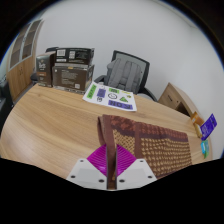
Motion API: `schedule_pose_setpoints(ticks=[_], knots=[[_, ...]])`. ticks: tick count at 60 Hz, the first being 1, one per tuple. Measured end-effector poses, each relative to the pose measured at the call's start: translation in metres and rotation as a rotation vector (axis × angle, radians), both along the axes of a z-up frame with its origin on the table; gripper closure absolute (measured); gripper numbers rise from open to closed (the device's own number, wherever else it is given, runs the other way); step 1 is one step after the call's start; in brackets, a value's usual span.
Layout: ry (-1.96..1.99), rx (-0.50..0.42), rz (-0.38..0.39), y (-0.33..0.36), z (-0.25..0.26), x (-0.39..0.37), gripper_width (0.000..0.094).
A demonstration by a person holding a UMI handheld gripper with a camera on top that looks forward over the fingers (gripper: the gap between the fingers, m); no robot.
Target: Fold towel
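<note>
A brown patterned towel (158, 148) lies on the wooden table (50, 115), spreading to the right of my fingers. One corner of it rises as a narrow strip straight into my gripper (112, 160). The gripper is shut on that strip, with the magenta pads (98, 158) pressed against it from both sides. The pinched fold stands lifted above the rest of the cloth. The towel's far right edge runs out of view.
A leaflet (110, 98) lies on the table beyond the towel. Cardboard boxes (68, 68) stand at the table's far left, a grey office chair (127, 72) behind it, another box (178, 100) at the right, and a purple item (208, 125) beside the towel.
</note>
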State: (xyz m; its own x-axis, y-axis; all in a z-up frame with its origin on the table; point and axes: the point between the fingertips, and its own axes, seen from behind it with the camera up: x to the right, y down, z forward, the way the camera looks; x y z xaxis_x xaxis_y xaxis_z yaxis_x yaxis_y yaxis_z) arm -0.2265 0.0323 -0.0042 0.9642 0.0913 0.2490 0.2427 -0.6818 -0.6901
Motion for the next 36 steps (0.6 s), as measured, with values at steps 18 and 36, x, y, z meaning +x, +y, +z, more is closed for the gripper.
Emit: schedule_pose_setpoints(ticks=[18,36], knots=[[0.513,0.031,0.095,-0.030,0.111,-0.096,0.0863],[0.613,0.080,0.021,-0.011,0.129,-0.019,0.0862]])
